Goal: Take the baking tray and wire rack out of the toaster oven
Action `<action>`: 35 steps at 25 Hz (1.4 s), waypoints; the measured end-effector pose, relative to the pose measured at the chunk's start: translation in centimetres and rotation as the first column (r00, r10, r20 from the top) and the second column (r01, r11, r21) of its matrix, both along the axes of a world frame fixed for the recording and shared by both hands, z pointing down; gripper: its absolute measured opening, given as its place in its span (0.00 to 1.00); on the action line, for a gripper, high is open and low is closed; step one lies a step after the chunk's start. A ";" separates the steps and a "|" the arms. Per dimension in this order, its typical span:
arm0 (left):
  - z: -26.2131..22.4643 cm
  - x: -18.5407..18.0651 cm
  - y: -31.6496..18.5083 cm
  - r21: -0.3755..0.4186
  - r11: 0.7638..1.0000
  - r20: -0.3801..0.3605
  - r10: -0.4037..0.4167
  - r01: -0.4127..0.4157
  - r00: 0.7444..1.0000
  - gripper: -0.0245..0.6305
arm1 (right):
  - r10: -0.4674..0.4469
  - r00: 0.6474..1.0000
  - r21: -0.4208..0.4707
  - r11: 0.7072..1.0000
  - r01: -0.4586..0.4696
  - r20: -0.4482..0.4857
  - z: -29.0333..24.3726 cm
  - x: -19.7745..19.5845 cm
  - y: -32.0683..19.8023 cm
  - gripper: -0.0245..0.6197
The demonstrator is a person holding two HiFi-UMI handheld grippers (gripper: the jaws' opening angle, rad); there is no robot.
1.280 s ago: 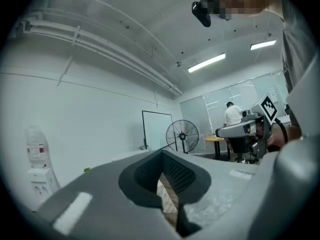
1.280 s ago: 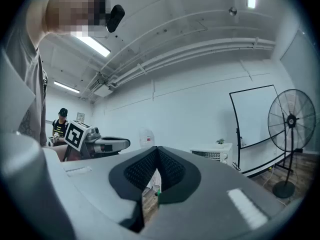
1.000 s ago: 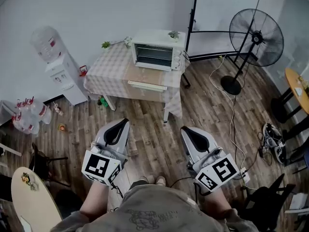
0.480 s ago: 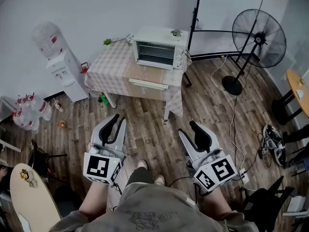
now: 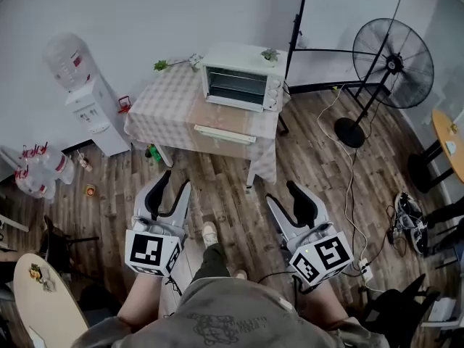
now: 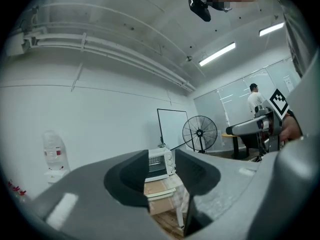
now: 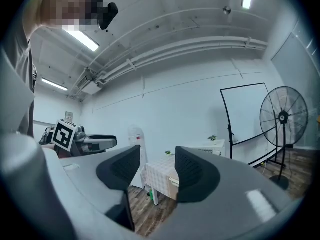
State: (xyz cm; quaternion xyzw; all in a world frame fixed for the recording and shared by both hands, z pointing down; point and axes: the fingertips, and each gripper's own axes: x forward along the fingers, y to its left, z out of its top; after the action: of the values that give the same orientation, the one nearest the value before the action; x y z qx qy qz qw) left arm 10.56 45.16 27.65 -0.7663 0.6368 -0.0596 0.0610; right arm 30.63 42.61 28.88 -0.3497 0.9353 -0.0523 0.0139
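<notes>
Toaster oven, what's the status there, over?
Left tool open, empty. Right tool open, empty. Toaster oven on the table ahead, door shut, not reached. Fan off to the right.

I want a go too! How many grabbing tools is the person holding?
2. The left tool is at the left of the head view, the right tool at its right. Both are open and empty, held above the wood floor.
</notes>
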 end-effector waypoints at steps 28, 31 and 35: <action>3.4 -17.1 -28.5 -0.132 0.979 -0.275 0.116 -0.157 0.954 0.30 | 0.177 0.977 -0.374 0.919 -0.122 0.117 7.2 -15.6 -27.1 0.41; 4.5 -17.7 -30.9 -0.154 0.971 -0.352 0.120 -0.184 0.928 0.30 | 0.223 0.964 -0.424 0.894 -0.143 0.146 8.5 -15.8 -28.9 0.41; 6.2 -17.9 -33.8 -0.181 0.962 -0.442 0.108 -0.206 0.891 0.30 | 0.280 0.943 -0.483 0.860 -0.164 0.178 10.1 -15.5 -31.3 0.41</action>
State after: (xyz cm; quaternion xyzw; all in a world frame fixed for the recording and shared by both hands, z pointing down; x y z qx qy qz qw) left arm -7.38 11.31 33.87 -0.8117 0.5595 0.0440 -0.1618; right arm 15.18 11.33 39.01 -0.4401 0.8401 -0.3131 0.0503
